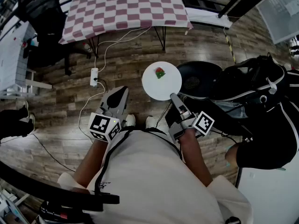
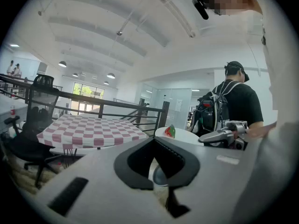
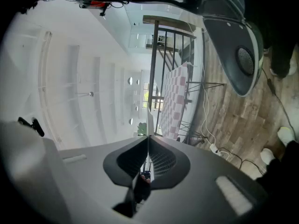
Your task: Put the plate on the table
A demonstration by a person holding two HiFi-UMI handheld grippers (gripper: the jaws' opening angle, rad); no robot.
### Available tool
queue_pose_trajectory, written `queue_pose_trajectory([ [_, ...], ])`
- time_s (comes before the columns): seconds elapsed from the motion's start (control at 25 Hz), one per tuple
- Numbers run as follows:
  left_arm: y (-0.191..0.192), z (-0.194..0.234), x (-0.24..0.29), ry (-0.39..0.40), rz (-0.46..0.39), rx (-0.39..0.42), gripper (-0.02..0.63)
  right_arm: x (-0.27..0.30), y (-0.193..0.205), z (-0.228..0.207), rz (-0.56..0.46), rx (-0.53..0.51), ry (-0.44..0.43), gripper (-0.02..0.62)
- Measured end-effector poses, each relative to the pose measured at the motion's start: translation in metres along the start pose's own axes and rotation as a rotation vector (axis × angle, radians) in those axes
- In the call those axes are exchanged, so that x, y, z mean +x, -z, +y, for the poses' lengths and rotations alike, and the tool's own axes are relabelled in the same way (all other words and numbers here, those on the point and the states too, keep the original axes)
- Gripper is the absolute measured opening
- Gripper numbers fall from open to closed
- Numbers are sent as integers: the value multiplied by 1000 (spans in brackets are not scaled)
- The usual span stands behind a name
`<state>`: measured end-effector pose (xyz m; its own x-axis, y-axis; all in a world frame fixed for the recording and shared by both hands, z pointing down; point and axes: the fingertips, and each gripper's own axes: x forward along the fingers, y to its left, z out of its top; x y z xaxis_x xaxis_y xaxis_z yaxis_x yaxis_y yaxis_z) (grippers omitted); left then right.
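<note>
Plate in the air over the wood floor [image 1: 56, 125], checkered desk [image 1: 121, 6] well apart.
Our left gripper [image 1: 122, 91] is closed and empty; our right gripper [image 1: 174, 97] pinches the rim of the white plate [image 1: 161, 84], which carries a small red-green item [image 1: 160, 72].

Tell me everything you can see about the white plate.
The white plate is round, plain, smooth and thin-rimmed. It is held roughly level above the wooden floor, the right tool shut on its near rim. A small red and green piece lies on its far side.
</note>
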<state>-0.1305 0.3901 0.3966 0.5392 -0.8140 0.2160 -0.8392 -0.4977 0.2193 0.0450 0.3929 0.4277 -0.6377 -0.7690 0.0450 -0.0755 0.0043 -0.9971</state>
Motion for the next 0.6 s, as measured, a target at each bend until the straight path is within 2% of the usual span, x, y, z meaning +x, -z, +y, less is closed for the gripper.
queue_pose_trajectory([
  [0.6, -14, 9, -15, 11, -26, 6, 8, 0, 15, 13, -33, -5, -7, 18],
])
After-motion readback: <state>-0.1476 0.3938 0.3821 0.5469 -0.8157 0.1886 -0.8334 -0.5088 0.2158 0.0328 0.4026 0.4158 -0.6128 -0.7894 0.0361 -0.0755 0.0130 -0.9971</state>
